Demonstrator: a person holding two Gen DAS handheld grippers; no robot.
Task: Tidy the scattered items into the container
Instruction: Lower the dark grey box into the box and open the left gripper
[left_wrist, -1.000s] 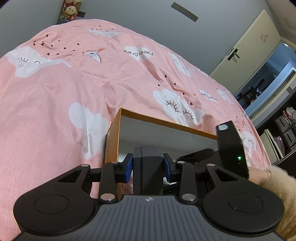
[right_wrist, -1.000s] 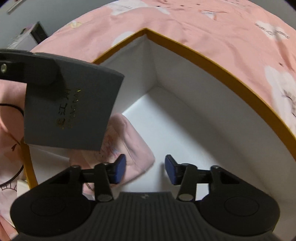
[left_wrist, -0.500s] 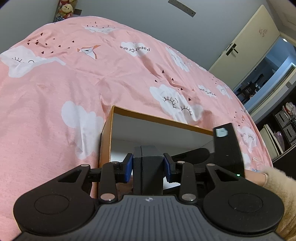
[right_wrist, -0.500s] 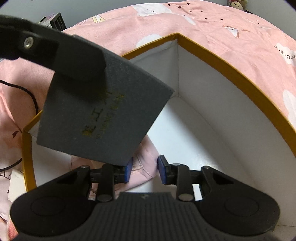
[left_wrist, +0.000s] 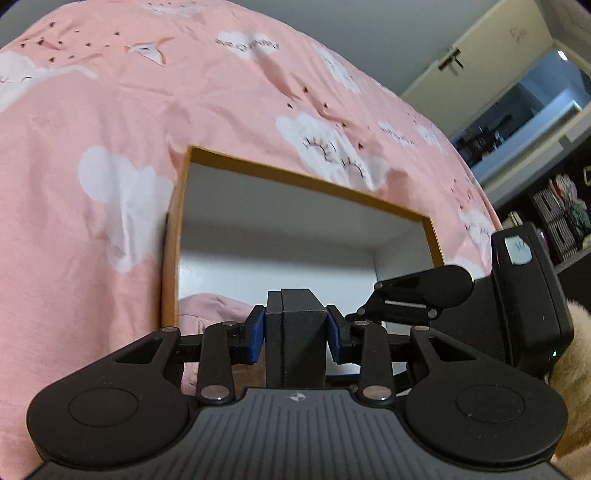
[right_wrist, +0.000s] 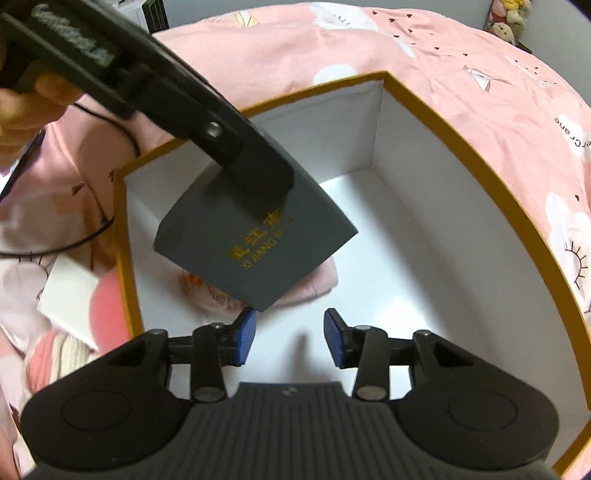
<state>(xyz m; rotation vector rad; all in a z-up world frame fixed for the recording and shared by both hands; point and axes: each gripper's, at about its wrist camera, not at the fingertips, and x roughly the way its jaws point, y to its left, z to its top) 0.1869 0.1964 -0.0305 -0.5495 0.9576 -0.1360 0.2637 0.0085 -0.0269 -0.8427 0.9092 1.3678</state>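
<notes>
My left gripper (left_wrist: 295, 332) is shut on a dark grey box (left_wrist: 295, 332) with gold lettering, held over the white inside of the orange-rimmed container (left_wrist: 295, 177). The right wrist view shows that same grey box (right_wrist: 255, 240) hanging above a folded pink cloth (right_wrist: 317, 284) on the container's floor. My right gripper (right_wrist: 289, 338) hovers above the container (right_wrist: 480, 162) with its jaws opening and nothing between its blue pads. In the left wrist view the pink cloth (left_wrist: 210, 306) lies at the container's left side.
The container rests on a pink bedspread with white clouds (left_wrist: 110, 147). Outside its left wall lie a white card (right_wrist: 70, 299), a black cable (right_wrist: 74, 243) and more pink items. A hand (right_wrist: 22, 110) grips the left tool. A door and shelves stand at the right (left_wrist: 517, 74).
My right gripper has lifted and rolled and now sees more of the container, and its jaws narrowed, then widened. The grey box in my left gripper has sunk toward the container's inside.
</notes>
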